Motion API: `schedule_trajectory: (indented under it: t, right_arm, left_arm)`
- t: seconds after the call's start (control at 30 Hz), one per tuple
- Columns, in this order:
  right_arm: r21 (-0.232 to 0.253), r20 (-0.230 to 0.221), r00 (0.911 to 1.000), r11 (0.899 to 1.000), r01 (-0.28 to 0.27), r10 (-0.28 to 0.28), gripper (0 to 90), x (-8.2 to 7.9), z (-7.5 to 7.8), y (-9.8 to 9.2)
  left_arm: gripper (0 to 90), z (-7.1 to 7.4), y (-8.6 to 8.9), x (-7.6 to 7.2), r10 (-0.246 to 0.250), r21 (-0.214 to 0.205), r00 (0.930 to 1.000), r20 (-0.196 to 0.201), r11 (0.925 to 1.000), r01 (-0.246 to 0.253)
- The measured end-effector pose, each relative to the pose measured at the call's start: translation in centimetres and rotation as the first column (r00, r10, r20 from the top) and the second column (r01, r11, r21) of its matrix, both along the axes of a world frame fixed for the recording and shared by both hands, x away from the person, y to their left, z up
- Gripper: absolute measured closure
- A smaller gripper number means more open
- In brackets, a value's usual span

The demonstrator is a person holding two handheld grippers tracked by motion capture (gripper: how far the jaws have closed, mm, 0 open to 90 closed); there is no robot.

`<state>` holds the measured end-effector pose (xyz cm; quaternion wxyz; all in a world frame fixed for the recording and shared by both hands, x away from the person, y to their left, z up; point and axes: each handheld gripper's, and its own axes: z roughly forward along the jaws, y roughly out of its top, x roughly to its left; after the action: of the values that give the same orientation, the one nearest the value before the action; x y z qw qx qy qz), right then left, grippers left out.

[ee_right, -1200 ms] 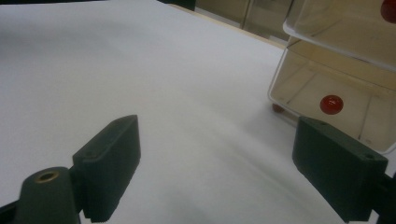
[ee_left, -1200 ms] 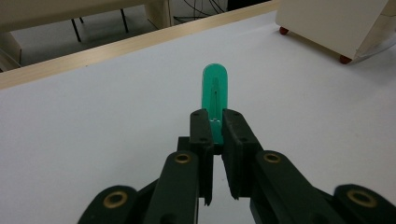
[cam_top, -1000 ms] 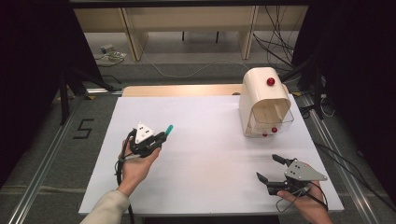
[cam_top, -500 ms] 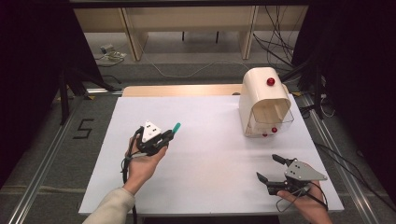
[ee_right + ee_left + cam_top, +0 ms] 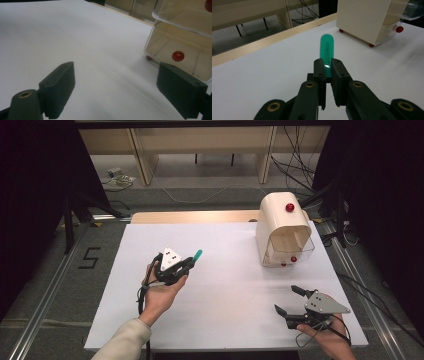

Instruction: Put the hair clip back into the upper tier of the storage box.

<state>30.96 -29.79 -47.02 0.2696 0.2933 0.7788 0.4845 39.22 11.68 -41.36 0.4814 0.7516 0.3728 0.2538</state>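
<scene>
High view: we see the left gripper (image 5: pixel 189 263) clamped on a green tube (image 5: pixel 197 254) that juts past its fingertips toward the cream box (image 5: pixel 280 222); the right gripper (image 5: pixel 290 301) rests well apart, jaws spread wide and bare.
Left gripper view: our fingers (image 5: pixel 321 68) pinch the tube's near end; the box stands beyond and to the right of its tip.
Right gripper view: between our wide fingers (image 5: pixel 60 81) lies bare white table (image 5: pixel 75 37); the box's clear drawer (image 5: pixel 180 50) beyond the right finger holds nothing we can make out behind its red knob (image 5: pixel 178 56).

A: looks like a lab to me. White table (image 5: pixel 225 320) boxed in by black curtains (image 5: pixel 30 195).

B: yep, metal rails (image 5: pixel 45 290), loose cables (image 5: pixel 295 165) on the floor.
</scene>
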Motion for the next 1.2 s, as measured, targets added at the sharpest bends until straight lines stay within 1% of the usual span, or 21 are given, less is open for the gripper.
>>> schedule_trajectory:
  t: [0.17,0.2,0.3,0.47,0.53,0.7,0.8,1.2]
  right_arm:
    - [-0.001,0.001,1.0000,1.000,0.000,0.000,16.2,0.0,0.0,0.0]
    - [0.000,0.000,1.0000,1.000,-0.001,0.001,16.3,0.0,0.0,0.0]
    - [-0.001,0.002,1.0000,1.000,-0.002,0.002,16.2,0.0,0.0,0.0]
    - [-0.001,0.000,1.0000,1.000,0.000,0.000,16.3,0.0,0.0,0.0]
    - [-0.001,0.000,1.0000,1.000,0.000,0.000,16.3,0.0,0.0,0.0]
    - [0.000,-0.001,1.0000,1.000,-0.001,0.001,16.3,0.0,0.0,0.0]
    - [-0.001,0.000,1.0000,1.000,-0.001,0.001,16.3,0.0,0.0,0.0]
    - [-0.001,0.001,1.0000,1.000,-0.004,0.004,16.3,0.0,0.0,0.0]
  left_arm:
    - [82.6,0.2,-0.5,0.1,-0.011,0.000,0.9999,0.005,0.9999,0.011]
    - [82.6,0.2,-0.6,0.1,-0.014,0.001,0.9999,0.001,0.9999,0.014]
    - [82.6,0.4,-0.8,0.1,-0.020,0.003,0.9997,0.011,0.9998,0.020]
    - [82.6,0.7,-1.2,0.2,-0.035,0.002,0.9992,0.017,0.9994,0.035]
    - [82.6,0.9,-1.4,0.2,-0.035,-0.006,0.9992,0.020,0.9994,0.035]
    - [82.6,1.0,-1.8,0.4,-0.043,-0.005,0.9987,0.026,0.9991,0.043]
    - [82.6,1.1,-2.1,0.4,-0.051,0.004,0.9983,0.030,0.9987,0.051]
    - [82.6,1.6,-3.1,0.6,-0.067,-0.005,0.9970,0.039,0.9977,0.067]
